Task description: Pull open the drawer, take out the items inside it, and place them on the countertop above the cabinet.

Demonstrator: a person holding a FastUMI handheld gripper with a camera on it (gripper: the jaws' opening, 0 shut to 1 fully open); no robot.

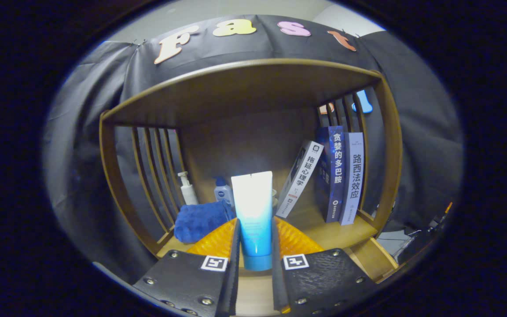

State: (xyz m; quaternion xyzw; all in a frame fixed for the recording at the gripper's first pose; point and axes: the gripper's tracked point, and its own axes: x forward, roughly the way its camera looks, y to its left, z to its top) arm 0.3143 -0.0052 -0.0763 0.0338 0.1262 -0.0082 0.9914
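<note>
A white and blue tube [253, 215] stands cap down between my fingers, and my gripper [255, 231] is shut on it, both fingers pressing its lower sides. The tube's cap hangs just over the wooden countertop [324, 233] of the cabinet, inside a shelf frame. Whether the cap touches the wood I cannot tell. The drawer lies outside this view.
A folded blue towel [200, 220] lies left of the tube. Behind it stand a white pump bottle [187, 188] and a small blue-capped bottle [222, 191]. Three books [337, 176] stand at the right, one leaning. Wooden slats close both sides, a shelf board [244, 83] spans overhead.
</note>
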